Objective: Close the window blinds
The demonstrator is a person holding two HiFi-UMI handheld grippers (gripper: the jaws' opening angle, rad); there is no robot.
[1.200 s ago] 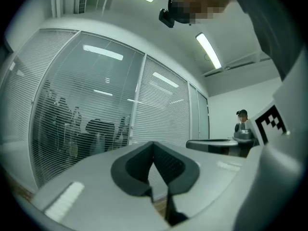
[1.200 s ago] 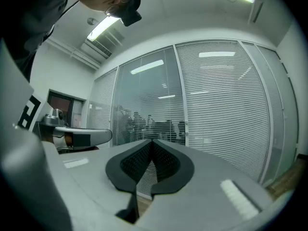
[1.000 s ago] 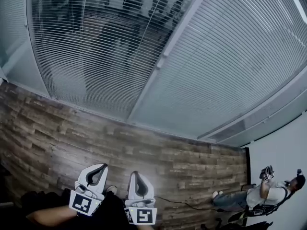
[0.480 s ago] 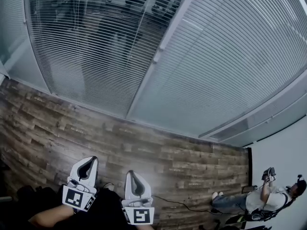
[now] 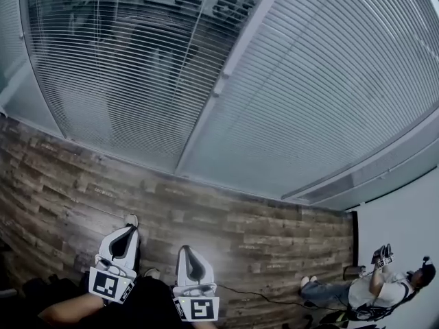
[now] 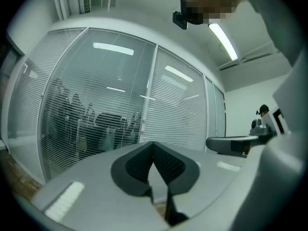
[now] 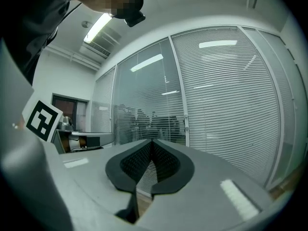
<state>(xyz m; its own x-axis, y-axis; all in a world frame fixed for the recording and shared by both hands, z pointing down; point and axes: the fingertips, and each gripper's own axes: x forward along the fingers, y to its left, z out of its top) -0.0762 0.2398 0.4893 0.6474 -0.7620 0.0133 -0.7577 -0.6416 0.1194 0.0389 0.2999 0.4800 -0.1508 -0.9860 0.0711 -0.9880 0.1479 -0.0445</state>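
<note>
The window blinds cover a glass wall ahead. The left blind [image 5: 130, 67] has its slats turned open, and chairs in the room behind show through it. The right blind [image 5: 322, 94] has its slats turned flat and hides what is behind it. A white post [image 5: 223, 74] divides the two. My left gripper [image 5: 126, 229] and right gripper [image 5: 186, 250] hang low over the floor, side by side, well short of the blinds. Both are shut with nothing between the jaws, as the left gripper view [image 6: 154, 144] and the right gripper view [image 7: 152, 142] confirm.
Wood-plank flooring [image 5: 240, 225] runs up to the foot of the glass wall. A person [image 5: 381, 286] sits at the far right holding another pair of grippers. A thin cable [image 5: 264, 293] lies on the floor between me and that person.
Both grippers have sunk a little in the head view, and the left one has drifted left. The view has shifted slightly against the blinds. The jaws stay shut.
</note>
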